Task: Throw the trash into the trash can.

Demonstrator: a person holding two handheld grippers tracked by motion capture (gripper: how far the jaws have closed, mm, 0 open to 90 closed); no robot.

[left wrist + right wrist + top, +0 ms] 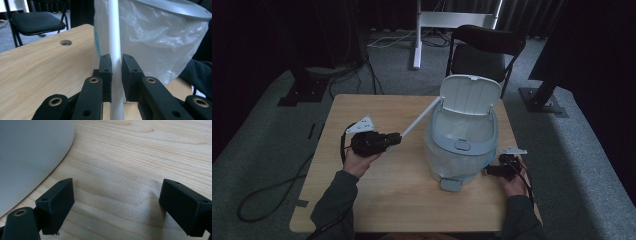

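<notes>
The left claw [116, 72] is clamped on the white rod [419, 119], which slants up from it to the rim of the lidded bin [462, 135] on the desk [382, 200]. The right claw [117, 205] stands apart and empty, low over the desk beside the bin's base.

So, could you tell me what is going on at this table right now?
A person at a light wooden table holds a claw in each hand. The left claw is shut on a long white rod that slants up to the rim of a pale blue pedal bin, which is lined with a clear plastic bag and has its white lid standing open. The right claw rests open on the table beside the bin, holding nothing.
</notes>
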